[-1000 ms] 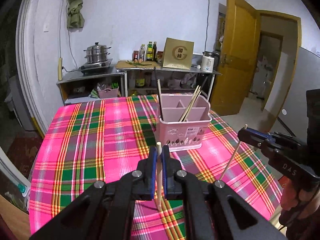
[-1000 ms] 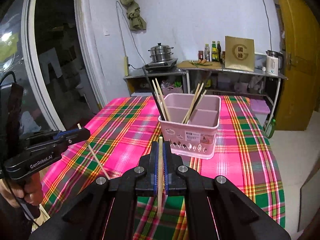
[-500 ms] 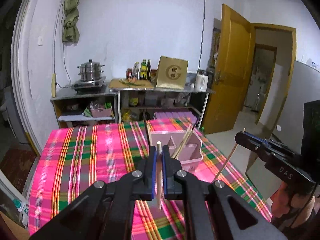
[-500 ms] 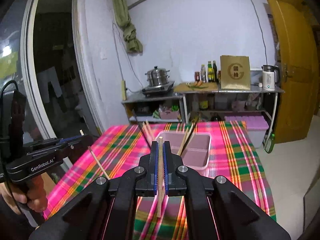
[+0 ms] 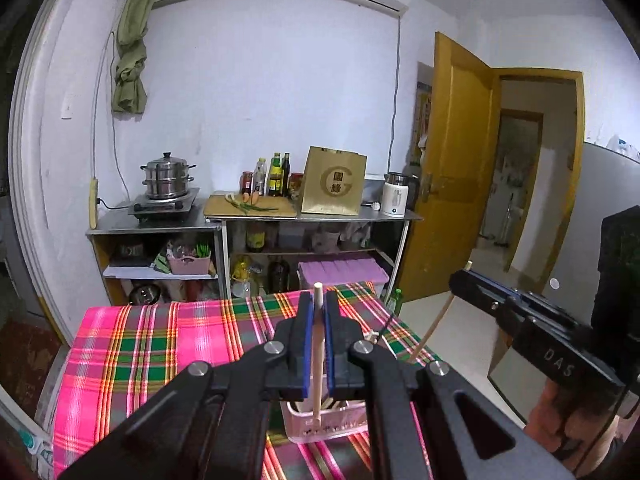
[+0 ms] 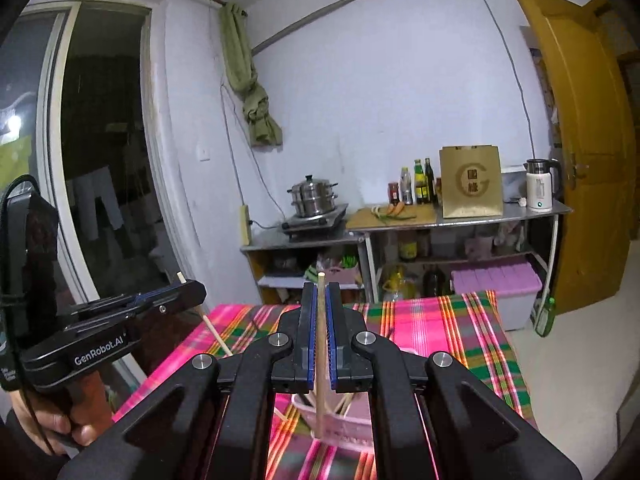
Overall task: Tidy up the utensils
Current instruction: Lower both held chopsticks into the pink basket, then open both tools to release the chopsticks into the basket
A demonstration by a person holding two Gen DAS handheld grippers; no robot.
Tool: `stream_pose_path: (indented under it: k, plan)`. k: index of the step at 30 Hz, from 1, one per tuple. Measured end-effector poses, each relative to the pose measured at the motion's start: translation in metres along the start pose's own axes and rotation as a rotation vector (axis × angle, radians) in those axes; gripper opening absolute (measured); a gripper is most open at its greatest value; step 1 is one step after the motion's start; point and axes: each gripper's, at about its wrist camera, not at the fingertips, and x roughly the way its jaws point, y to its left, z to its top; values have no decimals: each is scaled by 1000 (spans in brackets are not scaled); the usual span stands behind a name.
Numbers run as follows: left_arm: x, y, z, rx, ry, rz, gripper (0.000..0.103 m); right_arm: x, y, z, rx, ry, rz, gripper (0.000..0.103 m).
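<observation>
From the left wrist camera, the left tongs (image 5: pixel 316 344) are clamped on a pale wooden chopstick (image 5: pixel 317 356) that stands nearly upright between the blue pads, its lower tip hanging over the pink utensil holder (image 5: pixel 324 424) on the plaid-covered table (image 5: pixel 160 352). The holder sits low in this view, mostly hidden behind the tongs. Off to the right, the right tongs (image 5: pixel 460 280) show from the side, pinching a second chopstick (image 5: pixel 434 326) that slants down toward the table. From the right wrist camera, the right tongs (image 6: pixel 319 340) are likewise closed on their chopstick (image 6: pixel 320 356), held close to vertical, with its bottom end over the pink holder (image 6: pixel 348 428), where a few other chopsticks (image 6: pixel 344 404) already lean. The left tongs (image 6: pixel 188 286) appear at the left edge, carried by a hand (image 6: pixel 60 420). To do this well, I would say each stick should be lined up over an open compartment, kept upright, lowered until its tip is inside the rim, and only then let go, one hand at a time so the sticks do not clash.
</observation>
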Motion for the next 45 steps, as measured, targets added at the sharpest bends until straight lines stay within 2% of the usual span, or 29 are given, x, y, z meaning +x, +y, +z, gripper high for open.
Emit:
stream_pose_path:
  k: [8,21,38,44,45]
  plan:
    - [31,6,2,1,8,4,6,26,-3,0,-11,-13,-9,4]
    - [81,9,-30,12,95,-2,6,69,-27,-32,30,60,-14,4]
    - [108,17,-65,-10,212,6,6,91,-30,-67,27,149,-30,4]
    - [104,18,-66,-17,208,-1,6,88,-28,-67,16,174,-35,5]
    - [103,18,-67,-16,209,1,10,88,-28,-67,14,179,-36,7]
